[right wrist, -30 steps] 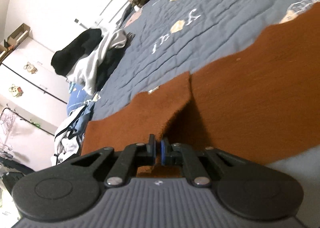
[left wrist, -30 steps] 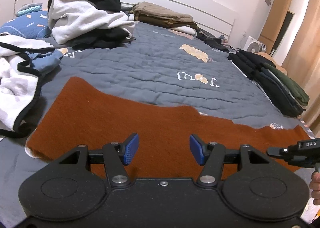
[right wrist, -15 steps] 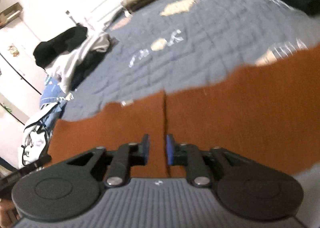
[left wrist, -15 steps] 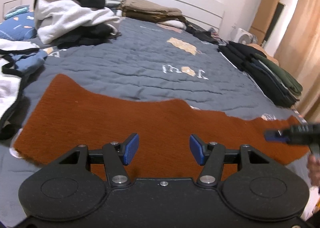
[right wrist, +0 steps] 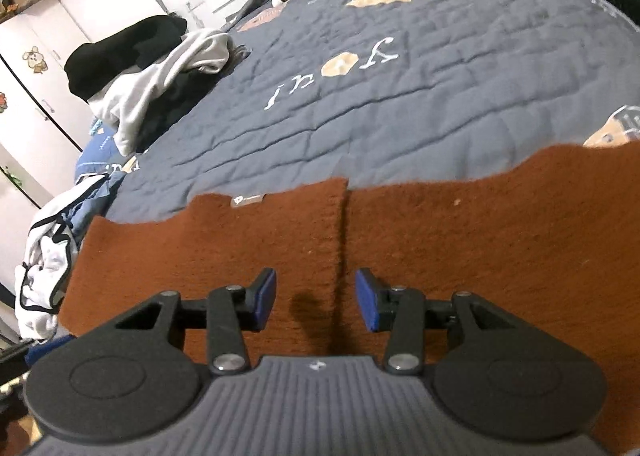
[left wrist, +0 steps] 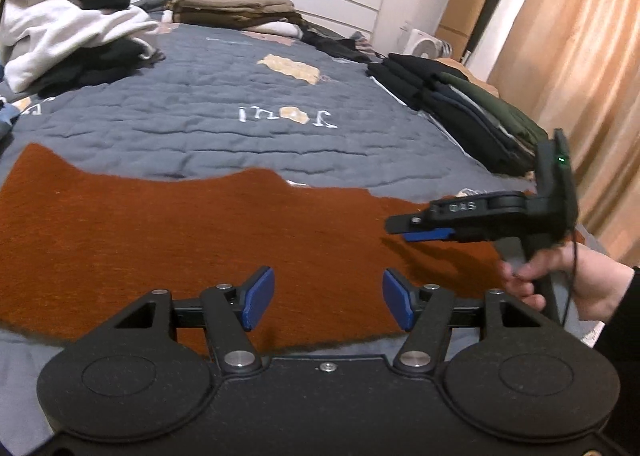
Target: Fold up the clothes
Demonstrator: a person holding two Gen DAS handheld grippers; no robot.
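A rust-brown fleece garment (left wrist: 180, 232) lies spread flat across the near part of the grey quilt (left wrist: 224, 124). My left gripper (left wrist: 329, 298) hovers over its near edge, its jaws opening a little with nothing between the blue pads. To the right a hand holds my right gripper (left wrist: 416, 230) low over the garment's right part. In the right wrist view the right gripper (right wrist: 316, 302) has its jaws opening. A straight folded edge of the garment (right wrist: 344, 240) lies flat below the gap, and the pads do not touch it.
A loose heap of black and white clothes (left wrist: 68, 16) sits at the far left of the bed. Folded khaki items (left wrist: 232, 10) lie by the headboard, and a dark folded stack (left wrist: 460, 104) lines the right edge. A white and blue garment (right wrist: 48, 256) lies crumpled at the left.
The right gripper was shut on a lifted edge of the brown garment and has let it go; the flap now lies flat. Both grippers have shifted sideways over the bed.
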